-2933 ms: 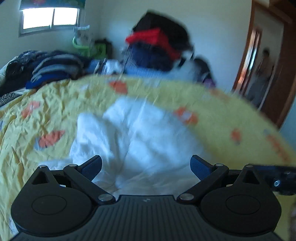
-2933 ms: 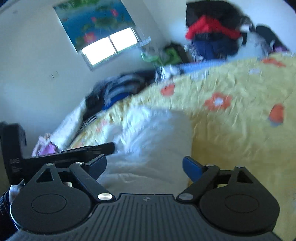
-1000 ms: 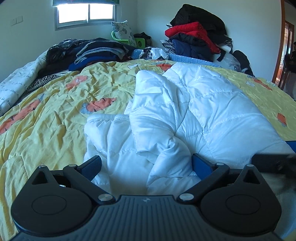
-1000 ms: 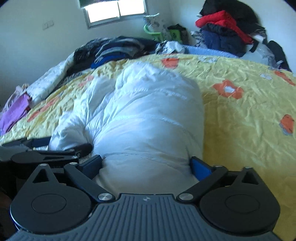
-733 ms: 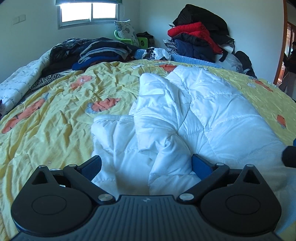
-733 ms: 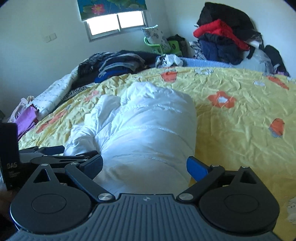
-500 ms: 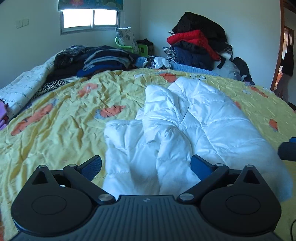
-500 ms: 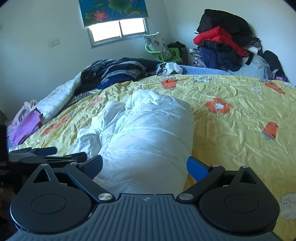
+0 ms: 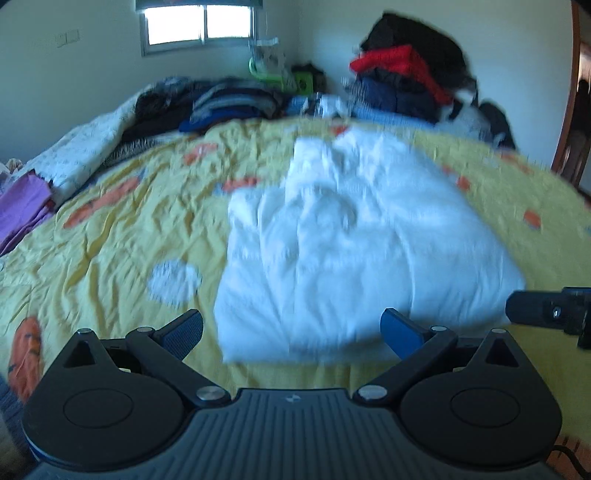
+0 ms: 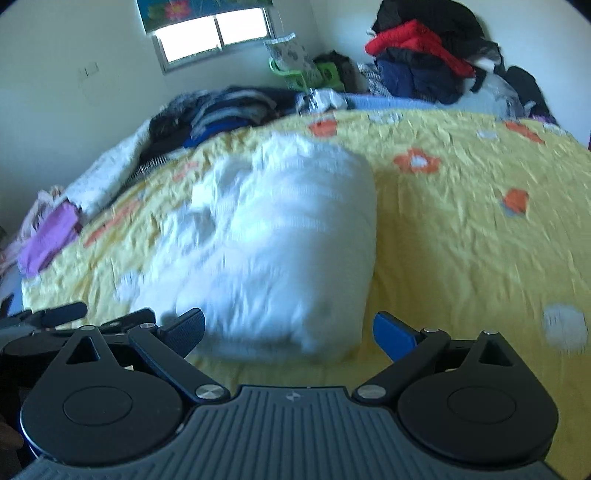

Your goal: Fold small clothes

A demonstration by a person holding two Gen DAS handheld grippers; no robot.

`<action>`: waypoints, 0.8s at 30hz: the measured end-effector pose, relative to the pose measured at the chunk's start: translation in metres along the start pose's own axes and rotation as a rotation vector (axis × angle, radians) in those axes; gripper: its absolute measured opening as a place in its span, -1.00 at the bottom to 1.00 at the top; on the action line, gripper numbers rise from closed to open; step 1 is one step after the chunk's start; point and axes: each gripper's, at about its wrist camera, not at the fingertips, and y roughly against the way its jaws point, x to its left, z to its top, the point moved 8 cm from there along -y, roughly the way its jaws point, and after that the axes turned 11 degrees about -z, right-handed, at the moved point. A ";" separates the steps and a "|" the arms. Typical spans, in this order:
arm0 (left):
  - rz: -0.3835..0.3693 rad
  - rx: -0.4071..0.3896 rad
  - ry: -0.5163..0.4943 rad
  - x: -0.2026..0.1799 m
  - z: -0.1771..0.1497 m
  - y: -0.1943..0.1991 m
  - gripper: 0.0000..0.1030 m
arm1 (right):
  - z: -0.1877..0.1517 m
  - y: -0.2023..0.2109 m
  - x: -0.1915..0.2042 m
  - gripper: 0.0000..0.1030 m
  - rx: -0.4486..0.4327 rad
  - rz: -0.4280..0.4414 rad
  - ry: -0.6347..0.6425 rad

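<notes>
A white puffy quilted jacket (image 9: 354, 236) lies folded into a bundle on the yellow flowered bedspread (image 9: 122, 236); it also shows in the right wrist view (image 10: 273, 243). My left gripper (image 9: 291, 330) is open and empty, just short of the jacket's near edge. My right gripper (image 10: 288, 330) is open and empty, also just before that edge. The right gripper's fingertip (image 9: 543, 304) shows at the right edge of the left view. The left gripper's fingers (image 10: 62, 312) show at the left of the right view. Both views are blurred.
A pile of dark clothes (image 9: 221, 103) and a stack with a red garment (image 9: 402, 66) lie at the bed's far side. A purple cloth (image 9: 22, 210) lies at the left edge. A window (image 9: 199, 22) is behind. A wooden door frame (image 9: 569, 110) is at right.
Both grippers have drawn back and risen from the jacket, which now lies free beyond the open fingers. The jacket's near edge and bare bedspread before it have come into view.
</notes>
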 end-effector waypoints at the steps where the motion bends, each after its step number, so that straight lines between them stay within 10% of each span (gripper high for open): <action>1: 0.004 0.025 0.010 0.000 -0.005 0.000 1.00 | -0.009 0.000 0.000 0.91 0.021 -0.020 -0.003; 24: -0.078 0.065 0.026 -0.007 -0.017 0.034 1.00 | -0.049 0.024 0.009 0.90 0.025 -0.035 0.001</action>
